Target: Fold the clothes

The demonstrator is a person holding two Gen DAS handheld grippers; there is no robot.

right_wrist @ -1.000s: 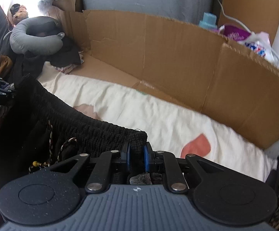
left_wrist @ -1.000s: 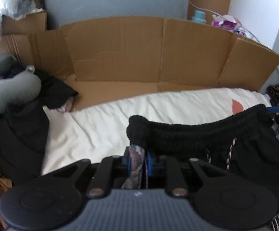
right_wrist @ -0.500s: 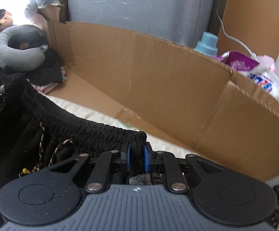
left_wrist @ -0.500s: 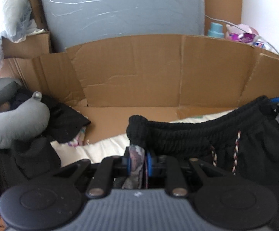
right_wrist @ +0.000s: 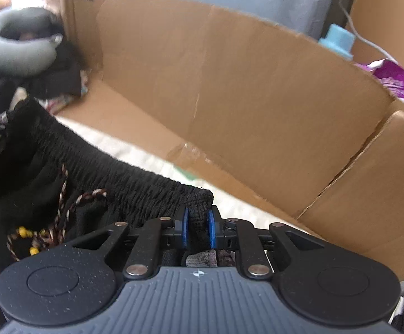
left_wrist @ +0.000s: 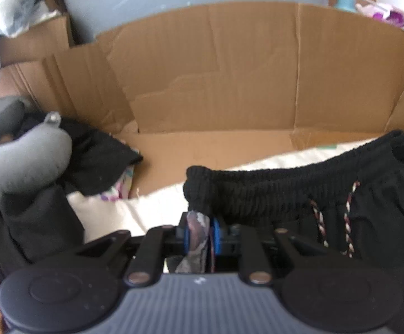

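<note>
Above cream bedsheet [left_wrist: 151,208]: black drawstring shorts with ribbed elastic waistband [left_wrist: 271,192] stretched between tongs.
Waistband runs sideways, left tongs [left_wrist: 200,232] and right tongs [right_wrist: 197,226] each pinching one end.

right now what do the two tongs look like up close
Both match: the left tongs and right tongs have a ribbed grey body, round black discs either side, black linkage arms with silver rivets, and blue pads. No hands or sleeves show.

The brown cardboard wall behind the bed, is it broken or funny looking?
Yes. The brown cardboard wall is creased and bent, with a torn split near its right end. It also leans unevenly rather than standing straight.
</note>
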